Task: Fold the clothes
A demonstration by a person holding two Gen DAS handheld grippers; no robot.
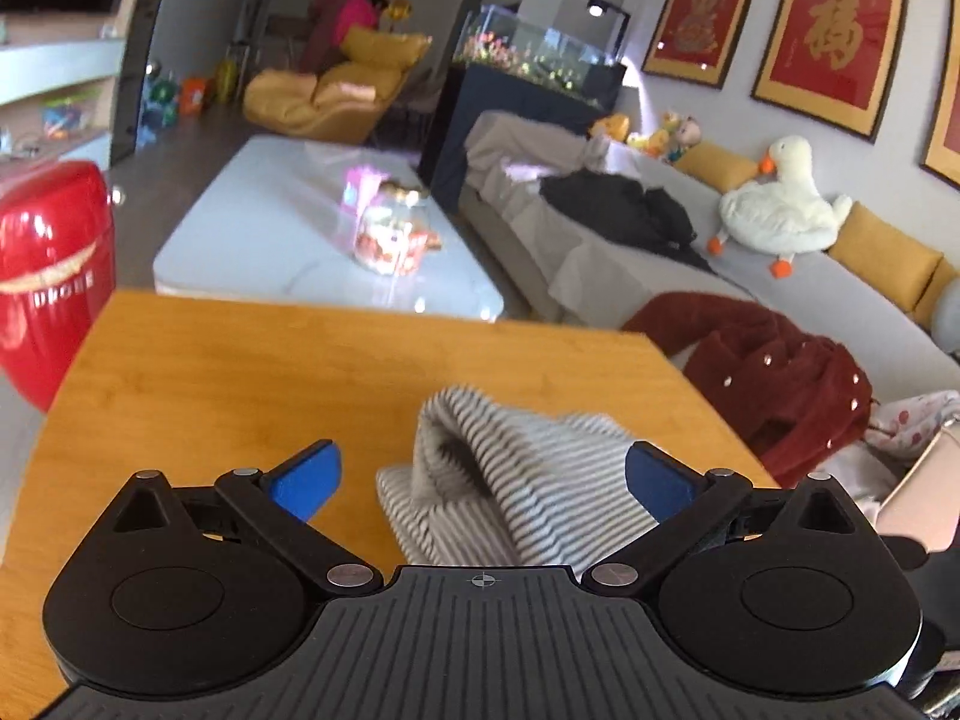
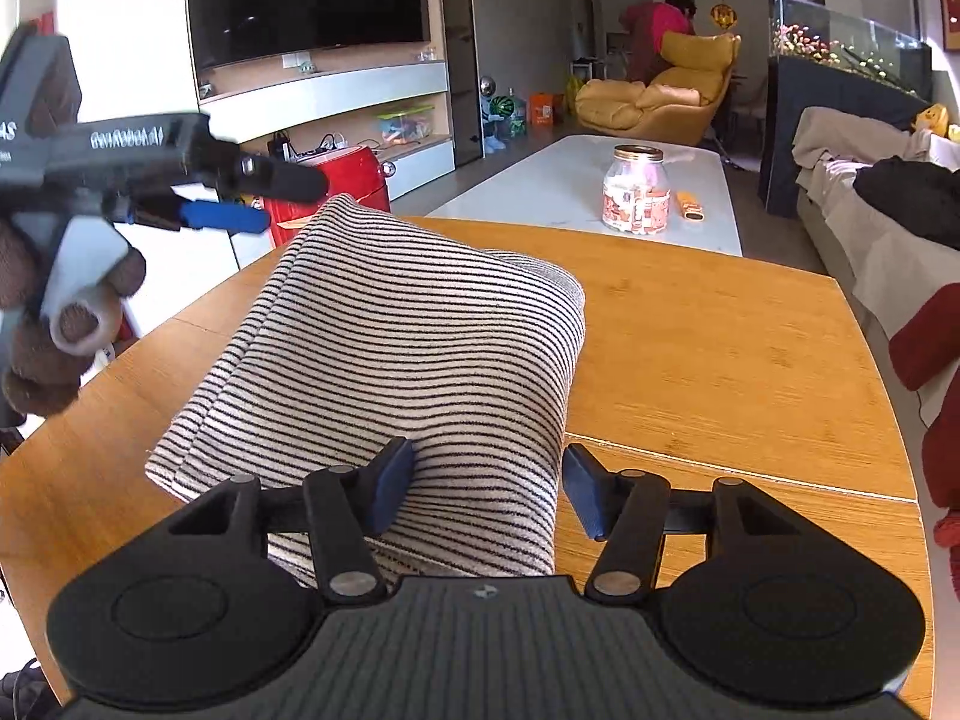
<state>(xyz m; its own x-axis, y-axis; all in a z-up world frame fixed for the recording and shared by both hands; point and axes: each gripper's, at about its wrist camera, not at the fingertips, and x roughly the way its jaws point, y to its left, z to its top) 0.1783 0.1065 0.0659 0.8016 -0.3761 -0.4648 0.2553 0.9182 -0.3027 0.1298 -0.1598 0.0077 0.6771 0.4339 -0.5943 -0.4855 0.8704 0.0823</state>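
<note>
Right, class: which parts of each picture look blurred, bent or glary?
Left wrist view: the grey-striped folded garment and glass jar are smeared by motion blur, and the white coffee table shows glare. Right wrist view: sharper, but the orange wooden table's edges bow from fisheye distortion.

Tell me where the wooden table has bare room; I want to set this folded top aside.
Bare wood lies right of the striped garment, out to the table edge by the sofa, and beyond it toward the white coffee table. The near-left is crowded.

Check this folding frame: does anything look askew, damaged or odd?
Nothing looks damaged or spilled. The grey-and-white striped knit garment lies folded on the round wooden table, its far end gaping open. Both the left gripper and right gripper are open.
</note>
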